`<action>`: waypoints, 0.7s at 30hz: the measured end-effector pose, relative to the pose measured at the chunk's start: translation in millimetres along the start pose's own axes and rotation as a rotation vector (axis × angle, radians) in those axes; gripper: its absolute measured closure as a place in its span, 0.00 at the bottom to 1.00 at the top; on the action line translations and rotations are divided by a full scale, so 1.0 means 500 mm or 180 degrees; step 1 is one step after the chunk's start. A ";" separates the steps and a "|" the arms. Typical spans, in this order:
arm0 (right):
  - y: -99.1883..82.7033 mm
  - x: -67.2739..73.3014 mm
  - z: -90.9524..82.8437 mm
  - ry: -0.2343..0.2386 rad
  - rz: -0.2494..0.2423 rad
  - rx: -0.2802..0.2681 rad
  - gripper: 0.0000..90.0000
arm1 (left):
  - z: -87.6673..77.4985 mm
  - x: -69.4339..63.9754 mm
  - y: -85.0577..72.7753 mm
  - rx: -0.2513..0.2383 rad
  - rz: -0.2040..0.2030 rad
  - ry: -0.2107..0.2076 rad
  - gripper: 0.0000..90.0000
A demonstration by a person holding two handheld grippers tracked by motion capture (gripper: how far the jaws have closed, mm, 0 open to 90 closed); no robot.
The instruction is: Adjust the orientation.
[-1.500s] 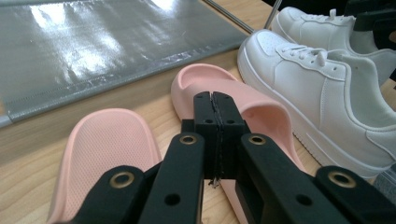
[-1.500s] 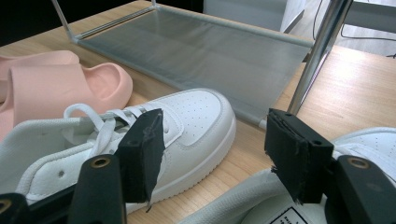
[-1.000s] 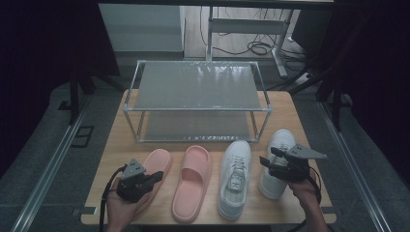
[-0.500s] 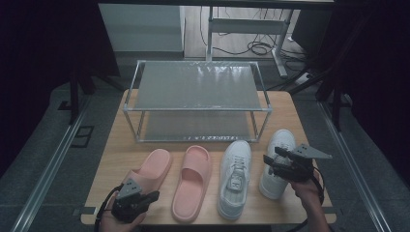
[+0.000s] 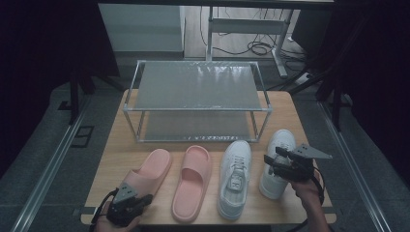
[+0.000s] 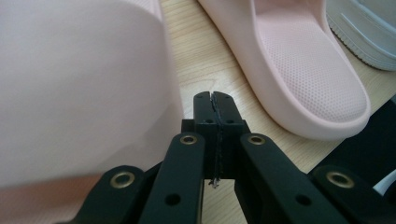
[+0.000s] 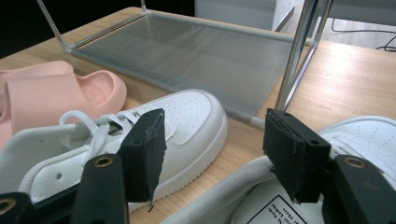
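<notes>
Two pink slippers (image 5: 147, 171) (image 5: 192, 181) and two white sneakers (image 5: 235, 176) (image 5: 276, 162) lie in a row before a two-tier metal shoe rack (image 5: 196, 92). My left gripper (image 5: 144, 198) sits at the table's front edge, by the heel of the left slipper (image 6: 79, 93). Its jaws are shut with nothing between them (image 6: 214, 100), over bare wood between the two slippers. My right gripper (image 5: 271, 162) hovers open (image 7: 215, 144) over the heel opening of the right sneaker (image 7: 364, 135), with the left sneaker (image 7: 182, 116) beside it.
The wooden table (image 5: 116, 145) ends just behind both grippers. The rack's lower shelf (image 7: 196, 56) and a metal leg (image 7: 296, 51) stand close ahead of the right gripper. Cables and furniture lie on the floor beyond the table.
My left gripper has drawn back from the left slipper to the front edge of the table. My right gripper has shifted slightly over the right sneaker.
</notes>
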State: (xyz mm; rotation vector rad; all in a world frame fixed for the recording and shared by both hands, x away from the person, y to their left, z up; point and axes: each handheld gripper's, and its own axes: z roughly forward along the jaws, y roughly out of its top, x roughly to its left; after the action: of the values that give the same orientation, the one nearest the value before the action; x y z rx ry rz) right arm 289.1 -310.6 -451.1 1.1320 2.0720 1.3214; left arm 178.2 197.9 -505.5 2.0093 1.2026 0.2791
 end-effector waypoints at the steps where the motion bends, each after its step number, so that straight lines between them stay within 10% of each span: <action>1: 0.000 0.000 -0.001 -0.0003 0.0005 -0.0002 0.45 | -0.006 0.002 -0.004 -0.0014 -0.0019 0.0020 1.00; 21: -0.002 -0.006 -0.008 -0.0044 0.0025 -0.0029 0.45 | -0.025 0.038 -0.022 -0.0069 -0.0186 0.0154 1.00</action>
State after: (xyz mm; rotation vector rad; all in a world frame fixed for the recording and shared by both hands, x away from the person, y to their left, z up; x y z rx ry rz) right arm 287.8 -315.4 -450.4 1.1434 2.0519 1.3218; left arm 174.4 222.6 -508.1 1.9554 1.2808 0.3122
